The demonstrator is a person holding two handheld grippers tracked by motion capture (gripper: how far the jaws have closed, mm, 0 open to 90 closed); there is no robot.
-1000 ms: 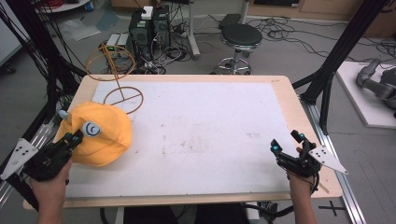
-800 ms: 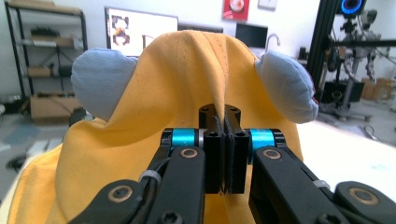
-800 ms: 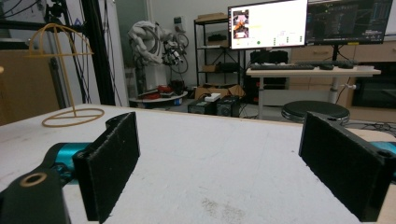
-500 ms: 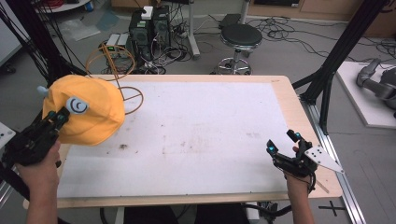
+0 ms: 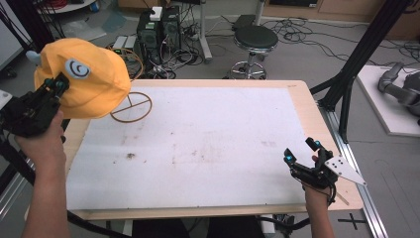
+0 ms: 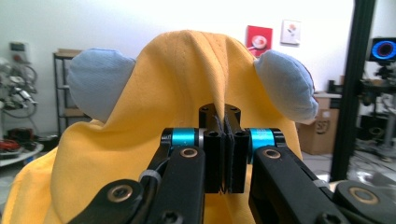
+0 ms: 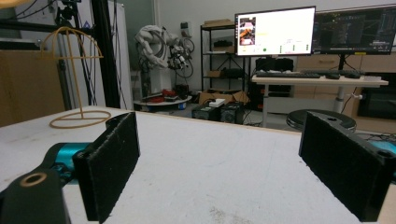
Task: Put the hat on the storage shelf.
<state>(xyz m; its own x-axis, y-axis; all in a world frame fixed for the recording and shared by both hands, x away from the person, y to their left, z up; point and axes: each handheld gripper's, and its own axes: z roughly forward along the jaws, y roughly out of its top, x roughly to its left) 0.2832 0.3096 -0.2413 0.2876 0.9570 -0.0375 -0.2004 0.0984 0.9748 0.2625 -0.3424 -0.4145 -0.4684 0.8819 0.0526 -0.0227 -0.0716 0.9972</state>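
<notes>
An orange cap [image 5: 86, 79] with a round eye patch and light blue ears [image 6: 95, 84] hangs in the air over the table's far left corner. My left gripper [image 5: 55, 85] is shut on a fold of the orange cap [image 6: 187, 88], its jaws pressed together on the cloth. Just right of the cap stands a thin wire hat stand [image 5: 131, 106] with a ring base; the wire hat stand [image 7: 74, 70] rises to a domed top. Near the table's front right corner my right gripper [image 5: 300, 151] rests low and open, with nothing between its pads [image 7: 112, 163].
The white tabletop [image 5: 208, 144] has a few faint stains near the middle. Behind the table are computer towers [image 5: 158, 27], tangled cables and a black stool [image 5: 255, 42]. Black frame posts [image 5: 356, 59] rise at the right. A monitor desk [image 7: 299, 51] stands far off.
My left gripper has lifted the cap off the table and carried it up and toward the far left, next to the hat stand. The right gripper has barely moved.
</notes>
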